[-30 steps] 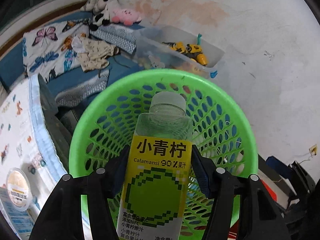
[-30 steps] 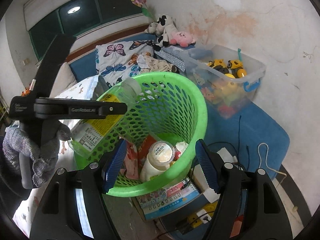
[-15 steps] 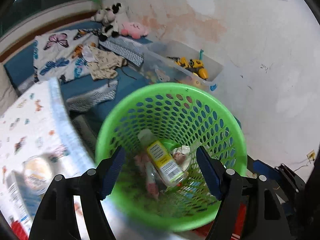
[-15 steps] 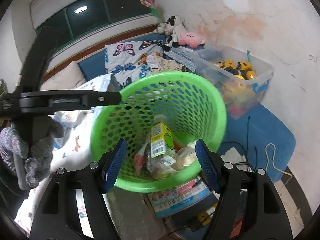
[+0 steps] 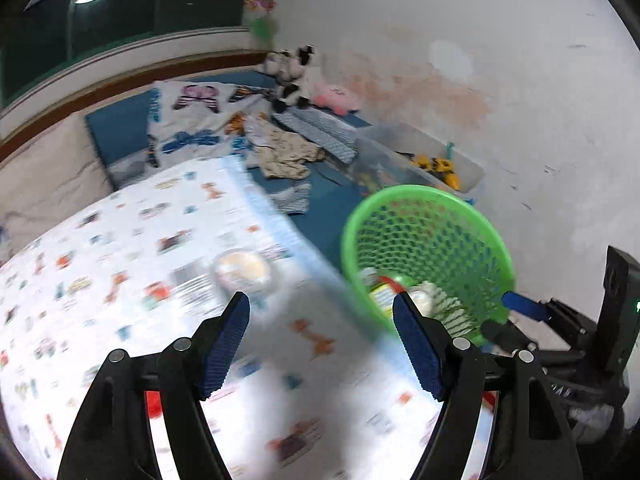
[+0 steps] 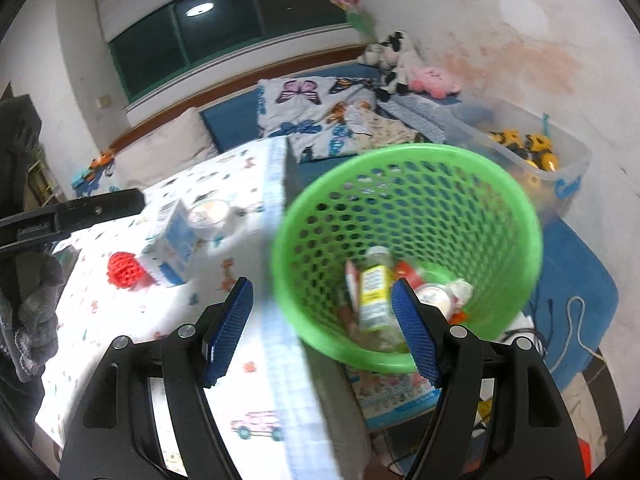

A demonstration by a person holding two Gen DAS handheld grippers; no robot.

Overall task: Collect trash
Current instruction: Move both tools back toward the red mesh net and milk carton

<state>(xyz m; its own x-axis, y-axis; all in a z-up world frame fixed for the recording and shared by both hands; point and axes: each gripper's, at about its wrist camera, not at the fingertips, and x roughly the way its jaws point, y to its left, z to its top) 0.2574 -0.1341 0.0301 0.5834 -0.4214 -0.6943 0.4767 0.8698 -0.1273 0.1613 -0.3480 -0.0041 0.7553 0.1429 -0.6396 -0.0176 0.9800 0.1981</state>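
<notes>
Bottle point(image 6: 374, 284) lies in green basket point(image 6: 404, 164); both grippers' jaws apart, empty (left view blurred, probably above tablecloth point(image 5: 120, 248)).

You are in a lived-in bedroom of a home, by the look of it a child's. A butterfly-print quilt point(image 6: 304, 112) and loose clothes point(image 6: 384, 124) lie on a blue mattress point(image 6: 232, 128) under a dark window point(image 6: 224, 28). Plush toys point(image 6: 404, 64) crowd the corner against a stained white wall point(image 6: 520, 52). A clear bin point(image 6: 568, 160) holds yellow toy trucks point(image 6: 524, 144), near a cartoon-print cloth point(image 6: 120, 312).
</notes>
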